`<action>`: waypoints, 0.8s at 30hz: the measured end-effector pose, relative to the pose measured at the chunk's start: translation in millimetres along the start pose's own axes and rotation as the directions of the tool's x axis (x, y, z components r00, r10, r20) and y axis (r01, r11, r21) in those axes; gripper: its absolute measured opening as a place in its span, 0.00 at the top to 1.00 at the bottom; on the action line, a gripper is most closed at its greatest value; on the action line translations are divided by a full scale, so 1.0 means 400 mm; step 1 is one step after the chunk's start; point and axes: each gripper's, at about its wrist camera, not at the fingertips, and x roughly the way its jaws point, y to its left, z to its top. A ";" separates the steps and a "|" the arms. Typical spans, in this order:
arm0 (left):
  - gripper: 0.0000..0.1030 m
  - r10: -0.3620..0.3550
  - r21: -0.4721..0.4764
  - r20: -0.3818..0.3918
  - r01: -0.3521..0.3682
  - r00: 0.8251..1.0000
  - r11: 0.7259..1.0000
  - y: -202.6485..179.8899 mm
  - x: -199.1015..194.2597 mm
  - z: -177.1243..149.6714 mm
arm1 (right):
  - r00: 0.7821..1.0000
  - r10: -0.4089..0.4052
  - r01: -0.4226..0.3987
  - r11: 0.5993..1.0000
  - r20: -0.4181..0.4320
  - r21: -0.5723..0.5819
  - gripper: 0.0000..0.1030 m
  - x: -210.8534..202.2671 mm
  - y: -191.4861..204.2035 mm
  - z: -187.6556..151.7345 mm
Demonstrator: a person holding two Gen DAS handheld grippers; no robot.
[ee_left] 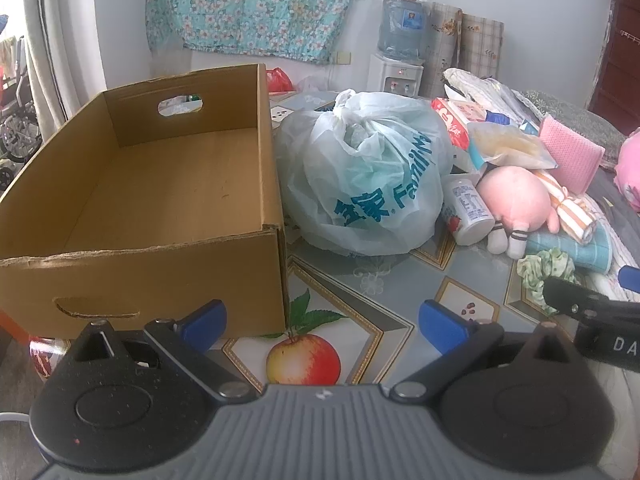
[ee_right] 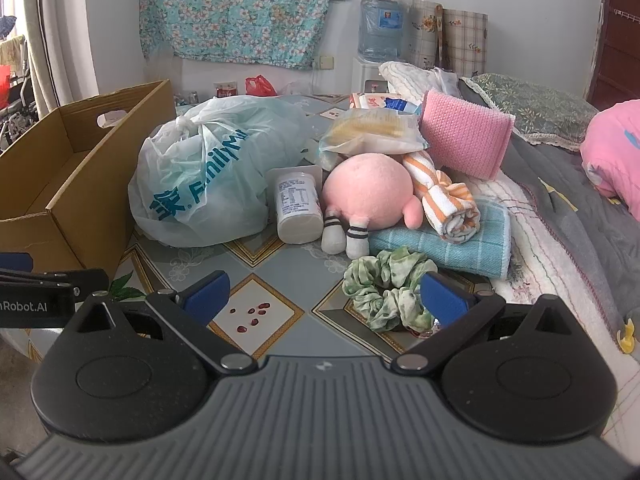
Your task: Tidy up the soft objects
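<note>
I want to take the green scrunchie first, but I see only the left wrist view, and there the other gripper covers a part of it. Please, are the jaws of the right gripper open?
Observer: Yes. The right gripper has its jaws wide open, and the pads press on nothing.
Operator: Where does the scrunchie lie from it?
Observer: The green scrunchie lies flat on the tablecloth, just ahead of the finger on the right side of the picture, which hides its near edge.
Operator: Is something on top of it?
Observer: No, nothing lies on it. The blue towel is just behind it.
</note>
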 end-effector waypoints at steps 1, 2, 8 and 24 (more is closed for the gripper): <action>0.00 0.001 0.000 0.000 -0.001 1.000 1.000 0.001 0.003 0.002 | 1.000 0.000 0.000 1.000 0.000 0.000 0.01 0.001 0.000 0.001; 0.00 0.002 0.001 0.002 -0.002 1.000 1.000 0.001 0.002 0.001 | 1.000 0.000 0.000 1.000 0.000 0.000 0.01 0.001 0.000 0.001; 0.00 -0.001 -0.001 -0.001 0.001 1.000 1.000 0.002 0.003 0.003 | 1.000 0.000 0.000 1.000 0.001 -0.002 0.01 0.000 0.000 0.001; 0.00 -0.008 -0.019 -0.013 0.007 1.000 1.000 0.008 0.023 0.004 | 1.000 0.005 -0.005 1.000 -0.005 -0.010 0.01 0.008 0.004 0.001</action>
